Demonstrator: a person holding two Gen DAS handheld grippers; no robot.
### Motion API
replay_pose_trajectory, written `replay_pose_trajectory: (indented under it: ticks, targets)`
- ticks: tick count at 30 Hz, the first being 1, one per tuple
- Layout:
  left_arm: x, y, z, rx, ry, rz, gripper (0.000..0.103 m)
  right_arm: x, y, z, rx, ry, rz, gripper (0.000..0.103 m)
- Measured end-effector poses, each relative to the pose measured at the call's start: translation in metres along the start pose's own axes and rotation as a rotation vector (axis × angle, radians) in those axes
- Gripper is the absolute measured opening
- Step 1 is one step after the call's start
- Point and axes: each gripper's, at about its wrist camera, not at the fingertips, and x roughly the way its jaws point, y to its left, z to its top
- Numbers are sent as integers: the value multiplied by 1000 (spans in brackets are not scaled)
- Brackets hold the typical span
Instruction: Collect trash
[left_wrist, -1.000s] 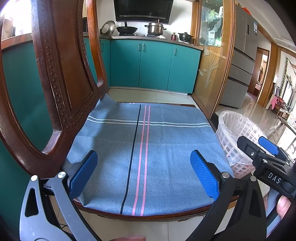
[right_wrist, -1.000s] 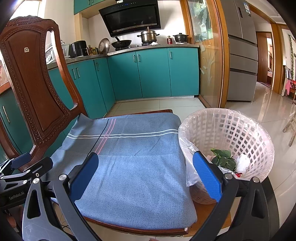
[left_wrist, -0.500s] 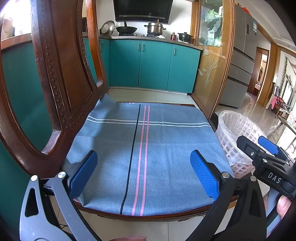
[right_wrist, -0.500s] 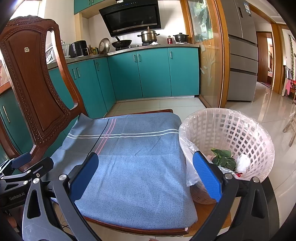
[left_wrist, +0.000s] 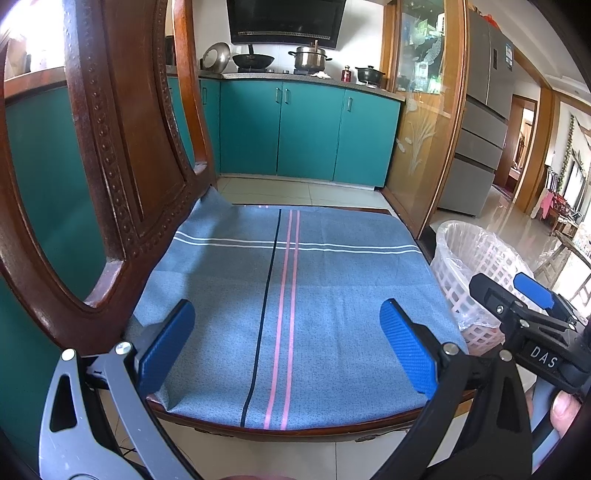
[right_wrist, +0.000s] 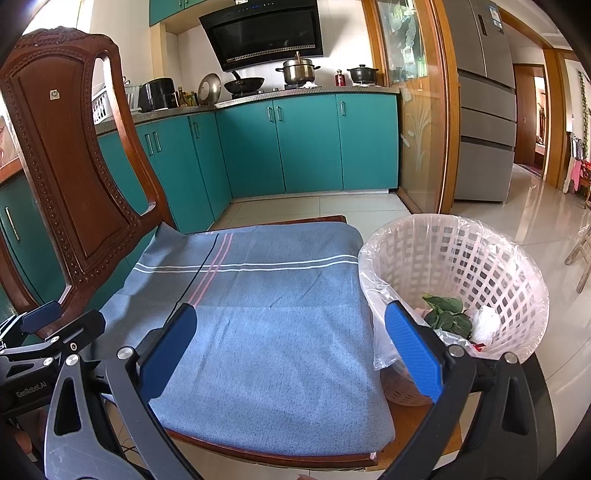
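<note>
Chair (left_wrist: 122, 155), blue cloth (left_wrist: 295, 295) bare; bin (right_wrist: 480, 266) just beside, holding leaves (right_wrist: 445, 314) and white wad (right_wrist: 485, 323); left gripper (left_wrist: 288, 350) and right gripper (right_wrist: 295, 354) empty, jaws wide, unmoved since a second ago: collection seemingly complete.

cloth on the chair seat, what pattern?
Blue cloth with crossing white, black and pink stripes; clearest in left wrist view.

teal cabinets (right_wrist: 310, 144), tiled floor (right_wrist: 546, 221), wooden chair (right_wrist: 70, 166)
</note>
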Motion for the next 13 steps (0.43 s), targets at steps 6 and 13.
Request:
replay_pose_trajectory:
  ticks: [6,13]
  targets:
    - [2,1,1,-10,9,1,100,0,1,-2,-7,0,1,99]
    - [4,5,2,-29,16,5,100,1,3,-4,-12,5,-7,99]
